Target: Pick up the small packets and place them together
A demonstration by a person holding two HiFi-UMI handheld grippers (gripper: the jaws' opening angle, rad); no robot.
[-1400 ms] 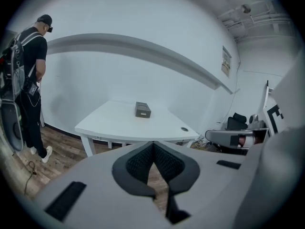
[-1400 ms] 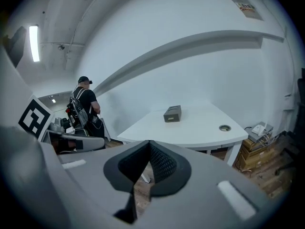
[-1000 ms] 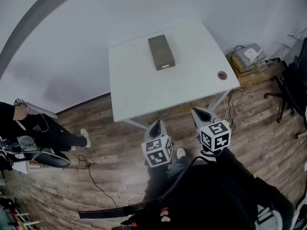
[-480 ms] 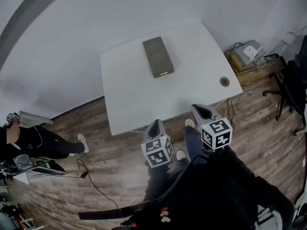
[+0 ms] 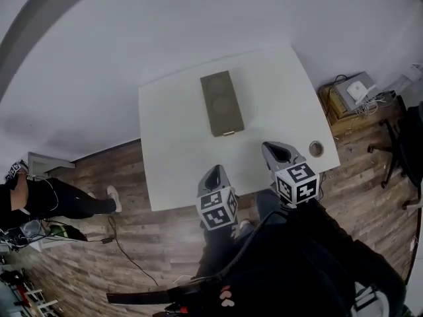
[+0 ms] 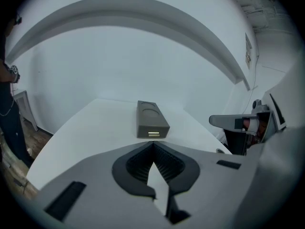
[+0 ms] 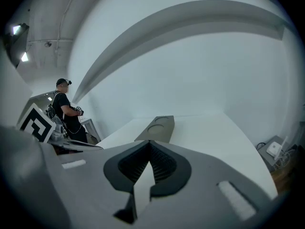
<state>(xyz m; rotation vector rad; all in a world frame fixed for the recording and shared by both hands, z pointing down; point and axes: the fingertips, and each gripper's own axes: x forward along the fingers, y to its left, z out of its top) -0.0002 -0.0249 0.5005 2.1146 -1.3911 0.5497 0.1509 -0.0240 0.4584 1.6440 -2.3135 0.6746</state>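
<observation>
Box [image 5: 221, 103], olive-grey, oblong, one item: lying flat toward the middle of the white table [image 5: 175, 157], with its long axis running away from the person. It is showing two shallow round recesses in its top face and a small pale label on its near end face.

Left gripper [image 5: 213, 174]: hanging over the table's near edge, jaws pressing together with nothing between them, pointing toward the box and sitting well apart from it.

Right gripper [image 5: 277, 152]: hovering over the near right part of the table, jaws likewise meeting tip to tip and gripping nothing.

Table: presenting a matt white top and carrying a round grommet [image 5: 316, 148] near its right corner.

Floor [image 5: 152, 236]: showing wood-pattern planks, with a dark cable [image 5: 125, 246] trailing across it.

Wall [image 5: 132, 38]: running plain and pale behind the table.

Carton [image 5: 347, 101]: sitting on the floor right of the table, bearing a white device.

Second person [image 5: 53, 197], dark-clothed: standing at the room's left edge.
</observation>
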